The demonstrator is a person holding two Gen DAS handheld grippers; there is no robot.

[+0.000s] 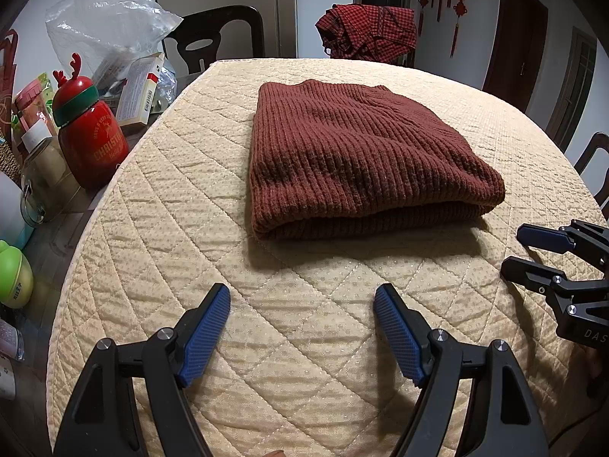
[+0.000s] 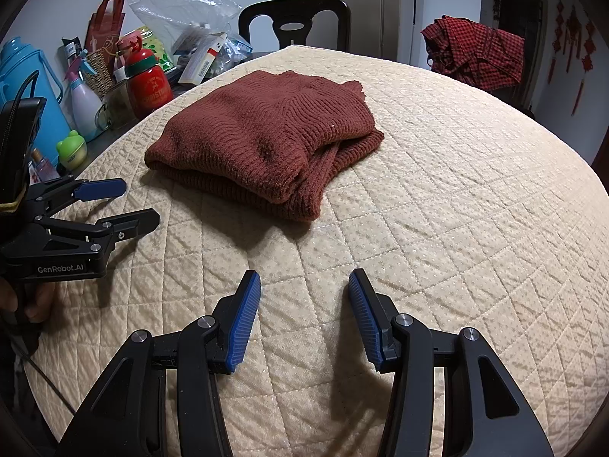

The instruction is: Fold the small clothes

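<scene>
The rust-brown knitted sweater (image 1: 361, 152) lies folded into a thick, squarish bundle on the cream quilted cover (image 1: 304, 342) that is spread over the table, towards its far half and a little left of centre as I look across. From the right side you can see the layers of the fold stacked one on another, with a ribbed edge poking out at the near right corner. Both tools sit on the near side, apart from the garment and touching none of it. The left gripper (image 1: 302, 304) hangs just above the cover with its blue-padded fingers (image 1: 205, 335) spread wide and nothing between them. The right gripper (image 2: 304, 289) is beside it, to the right, its fingers likewise parted wide and holding nothing. Along the left edge of the table, off the cover, stands a crowd of odds and ends: a red Christmas bottle with antlers (image 1: 89, 129), a crumpled clear plastic bag (image 1: 106, 19), and a blue jug (image 2: 26, 87). At the far side a black chair (image 2: 295, 23) faces the table, and a red checked shirt (image 2: 474, 51) is draped over another further right.
</scene>
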